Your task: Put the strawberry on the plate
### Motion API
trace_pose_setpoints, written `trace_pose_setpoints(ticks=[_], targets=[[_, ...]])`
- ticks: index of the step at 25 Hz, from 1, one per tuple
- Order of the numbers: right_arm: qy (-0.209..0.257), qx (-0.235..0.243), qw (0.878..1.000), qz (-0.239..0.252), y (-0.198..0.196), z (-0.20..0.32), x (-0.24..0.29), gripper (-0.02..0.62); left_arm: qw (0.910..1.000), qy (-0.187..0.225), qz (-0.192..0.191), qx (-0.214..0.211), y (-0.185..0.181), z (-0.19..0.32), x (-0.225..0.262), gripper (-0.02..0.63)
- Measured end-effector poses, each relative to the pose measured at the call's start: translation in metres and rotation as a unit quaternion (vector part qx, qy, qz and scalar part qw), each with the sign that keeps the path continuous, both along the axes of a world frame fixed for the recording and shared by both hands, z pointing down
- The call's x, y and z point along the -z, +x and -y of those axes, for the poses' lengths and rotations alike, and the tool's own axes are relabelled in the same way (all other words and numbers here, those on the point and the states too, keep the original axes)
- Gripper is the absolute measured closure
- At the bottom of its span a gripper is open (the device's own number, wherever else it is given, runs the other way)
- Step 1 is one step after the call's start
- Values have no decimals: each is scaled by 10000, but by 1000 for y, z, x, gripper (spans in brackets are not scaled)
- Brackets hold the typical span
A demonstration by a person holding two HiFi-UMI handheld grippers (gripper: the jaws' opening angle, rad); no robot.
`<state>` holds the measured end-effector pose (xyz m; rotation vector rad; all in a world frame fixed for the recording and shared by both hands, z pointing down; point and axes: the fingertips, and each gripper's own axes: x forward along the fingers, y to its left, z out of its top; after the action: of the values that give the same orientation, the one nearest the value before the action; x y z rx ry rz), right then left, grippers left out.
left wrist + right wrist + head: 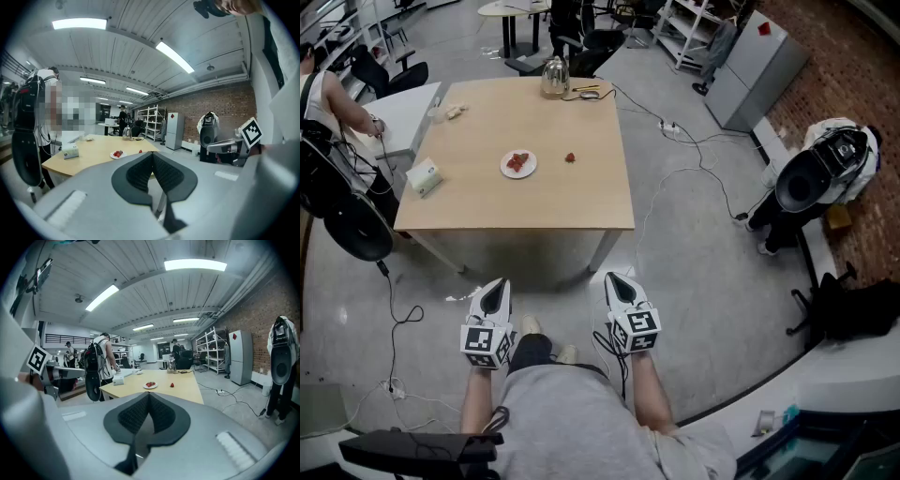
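Note:
A small red strawberry [570, 157] lies on the wooden table [581, 202], just right of a white plate [518, 164] that holds red fruit. The strawberry [172, 385] and plate [150, 386] also show far off in the right gripper view; the left gripper view has the plate [118, 154] and strawberry [140, 151] too. Both grippers hang well short of the table, above the floor in front of the person. The left gripper [495, 292] is shut with nothing in it. The right gripper [622, 285] is shut and empty as well.
On the table stand a metal kettle [555, 78] at the far edge, a white tissue box [424, 176] at the left and a small item [455, 112] at the far left corner. Cables [675, 178] cross the floor to the right. A person [328, 103] stands left of the table.

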<state>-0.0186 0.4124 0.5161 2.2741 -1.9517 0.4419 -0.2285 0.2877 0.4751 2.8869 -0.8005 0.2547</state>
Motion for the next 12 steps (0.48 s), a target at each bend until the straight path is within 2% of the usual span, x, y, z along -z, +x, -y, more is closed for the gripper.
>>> trace_pose_setpoints(ticks=[12], targets=[[118, -4, 9999, 60, 4, -4, 4, 588, 10000, 16, 30, 75, -1, -2, -5, 586]])
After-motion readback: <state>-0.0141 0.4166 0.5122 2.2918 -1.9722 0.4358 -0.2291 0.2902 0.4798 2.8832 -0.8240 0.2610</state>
